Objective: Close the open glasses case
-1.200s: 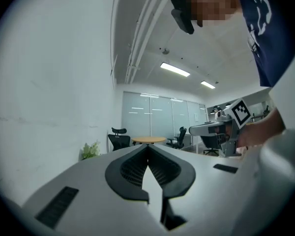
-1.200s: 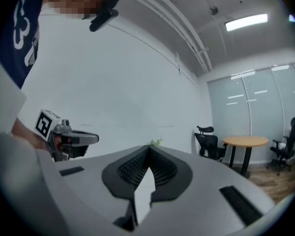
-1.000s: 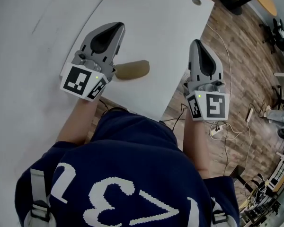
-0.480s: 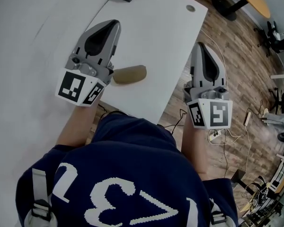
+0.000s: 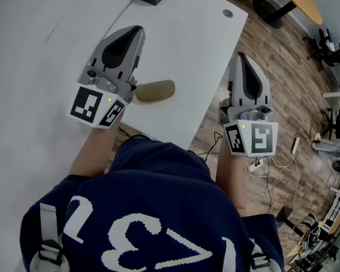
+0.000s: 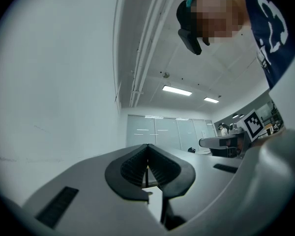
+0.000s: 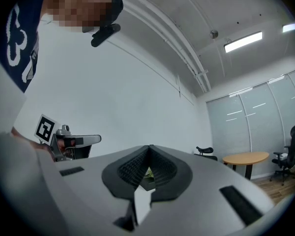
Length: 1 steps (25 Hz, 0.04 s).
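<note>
Little has moved over the last second: the left gripper (image 5: 135, 34) has drifted slightly up the frame, the right gripper (image 5: 241, 58) has barely shifted, and the glasses case (image 5: 154, 90) lies where it did.

Findings:
- Left gripper: jaws clenched pad to pad, nothing between them. It hovers over the white table (image 5: 181, 44), left of centre in the frame, and the case shows just beside its body.
- Right gripper: jaws likewise pressed together and empty. It is held past the table's right edge, over the wooden floor (image 5: 283, 55).
- Case: a tan oval lying flat at centre frame, near the table's front edge. Whether its lid is up cannot be told from above; it looks low.
- Neither gripper touches the case.

Risks, as judged:
- A push from clenched jaws could slide the light case toward the near edge and off, since nothing braces it.
- Both gripper views face wall and ceiling, so an approach would be guided by the head view alone.
</note>
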Available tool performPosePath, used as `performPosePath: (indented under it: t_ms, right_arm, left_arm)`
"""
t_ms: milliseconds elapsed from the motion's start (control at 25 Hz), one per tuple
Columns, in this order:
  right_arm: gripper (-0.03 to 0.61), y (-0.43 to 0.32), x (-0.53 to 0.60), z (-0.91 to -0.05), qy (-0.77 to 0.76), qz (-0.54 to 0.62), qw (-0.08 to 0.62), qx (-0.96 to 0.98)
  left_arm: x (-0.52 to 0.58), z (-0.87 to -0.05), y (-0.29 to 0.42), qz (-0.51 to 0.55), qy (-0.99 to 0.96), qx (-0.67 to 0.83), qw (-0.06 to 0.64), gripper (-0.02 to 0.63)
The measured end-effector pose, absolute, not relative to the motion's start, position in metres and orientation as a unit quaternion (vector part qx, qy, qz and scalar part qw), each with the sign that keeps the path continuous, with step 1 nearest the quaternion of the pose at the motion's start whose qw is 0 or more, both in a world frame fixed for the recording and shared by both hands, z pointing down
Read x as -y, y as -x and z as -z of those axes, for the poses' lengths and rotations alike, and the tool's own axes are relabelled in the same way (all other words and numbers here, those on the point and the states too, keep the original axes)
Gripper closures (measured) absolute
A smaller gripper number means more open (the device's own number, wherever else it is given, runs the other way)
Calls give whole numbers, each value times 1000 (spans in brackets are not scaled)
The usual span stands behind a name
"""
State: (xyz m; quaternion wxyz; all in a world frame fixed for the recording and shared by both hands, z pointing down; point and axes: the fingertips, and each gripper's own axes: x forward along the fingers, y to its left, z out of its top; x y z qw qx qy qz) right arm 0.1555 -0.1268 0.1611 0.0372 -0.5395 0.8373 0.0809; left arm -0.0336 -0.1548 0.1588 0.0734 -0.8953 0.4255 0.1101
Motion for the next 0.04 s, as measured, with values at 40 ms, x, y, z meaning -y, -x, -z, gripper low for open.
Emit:
performPosePath:
  t_ms: [40]
  right_arm:
    - [555,-155,128,-160,539,-81,36,-838]
  left_arm:
    - [155,-158,33,-111,895,-426,73,601]
